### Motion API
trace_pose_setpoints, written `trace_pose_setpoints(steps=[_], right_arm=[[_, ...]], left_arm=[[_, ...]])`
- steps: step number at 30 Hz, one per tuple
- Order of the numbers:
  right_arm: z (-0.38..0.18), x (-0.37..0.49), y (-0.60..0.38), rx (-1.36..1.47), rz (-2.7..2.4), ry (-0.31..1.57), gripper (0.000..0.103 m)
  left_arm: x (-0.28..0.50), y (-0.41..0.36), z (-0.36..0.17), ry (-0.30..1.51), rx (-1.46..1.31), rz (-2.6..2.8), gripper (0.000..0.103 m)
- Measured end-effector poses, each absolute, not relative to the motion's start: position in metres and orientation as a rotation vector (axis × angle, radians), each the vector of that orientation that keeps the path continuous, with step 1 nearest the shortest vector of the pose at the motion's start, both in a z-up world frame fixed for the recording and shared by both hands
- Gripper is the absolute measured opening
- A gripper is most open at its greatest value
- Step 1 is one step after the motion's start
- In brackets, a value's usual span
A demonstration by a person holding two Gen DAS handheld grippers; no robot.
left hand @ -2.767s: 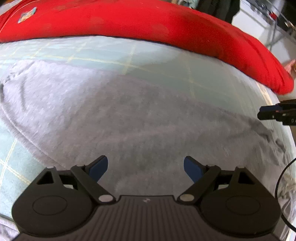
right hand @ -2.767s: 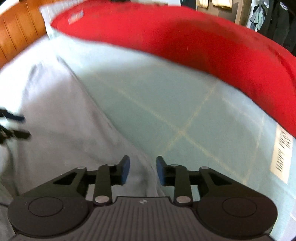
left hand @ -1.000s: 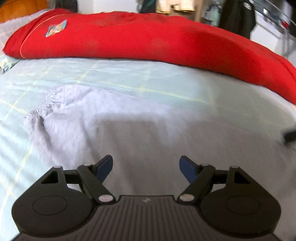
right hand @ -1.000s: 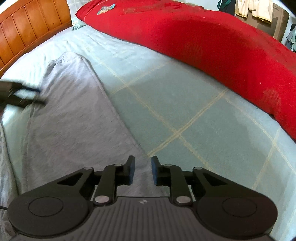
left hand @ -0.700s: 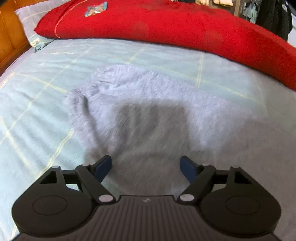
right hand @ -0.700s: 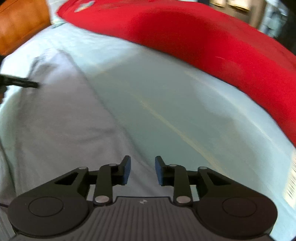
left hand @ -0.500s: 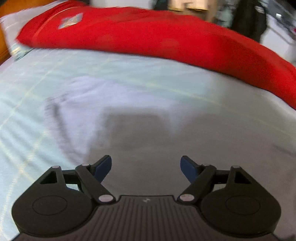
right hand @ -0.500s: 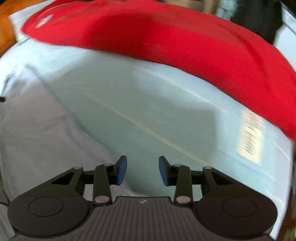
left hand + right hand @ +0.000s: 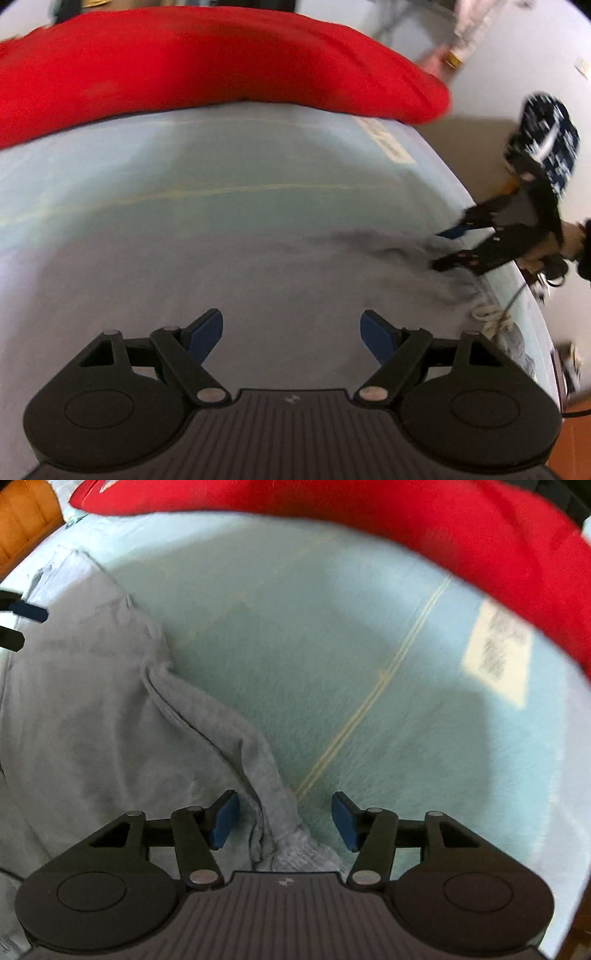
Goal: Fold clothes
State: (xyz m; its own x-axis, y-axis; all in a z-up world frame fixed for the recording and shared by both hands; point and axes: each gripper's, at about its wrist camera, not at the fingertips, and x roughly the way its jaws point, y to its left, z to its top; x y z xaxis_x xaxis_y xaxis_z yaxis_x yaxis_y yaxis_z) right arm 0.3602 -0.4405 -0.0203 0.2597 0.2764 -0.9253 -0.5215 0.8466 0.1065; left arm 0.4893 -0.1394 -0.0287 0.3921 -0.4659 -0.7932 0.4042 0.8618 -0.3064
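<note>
Your grey pants [image 9: 81, 716] lie flat on the blue sheet [image 9: 332, 657], just in front of the red blanket [image 9: 184, 66]. They run long along the blanket, from the headboard [image 9: 22, 520] side toward the foot. Your left gripper [image 9: 291, 332] is spread wide above the grey cloth and holds nothing. Your right gripper [image 9: 282, 821] has just been opening. The bunched waist end sits between its pads [image 9: 225, 819], and they do not squeeze it.
</note>
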Motion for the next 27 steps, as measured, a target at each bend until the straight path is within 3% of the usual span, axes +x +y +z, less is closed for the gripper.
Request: trace_pose_setpoints(steps=[1,2,3,10,12,18,27], right_arm=[[-0.021,0.361,-0.444,-0.205,0.551,1.2,0.052],[-0.018,0.362,-0.447,-0.166,0.551,1.208,0.026],[-0.015,0.363,-0.45,-0.126,0.55,1.216,0.015],[0.01,0.356,-0.483,0.059,0.418,1.201,0.016],[0.005,0.356,-0.481,0.042,0.395,1.198,0.03],[0.027,0.345,-0.455,-0.091,0.42,1.066,0.041],[0.03,0.379,-0.368,-0.087,0.672,0.956,0.041]], left_arm=[[0.491,-0.15,-0.028,1.031,-0.053,-0.571,0.081],[0.489,-0.16,-0.027,1.032,-0.045,-0.582,0.081],[0.489,-0.168,-0.027,1.035,-0.04,-0.591,0.081],[0.508,-0.198,-0.055,1.047,-0.022,-0.607,0.082],[0.511,-0.196,-0.058,1.051,-0.018,-0.596,0.08],[0.509,-0.179,-0.053,1.018,-0.007,-0.574,0.081],[0.544,-0.176,-0.086,1.018,0.026,-0.564,0.081]])
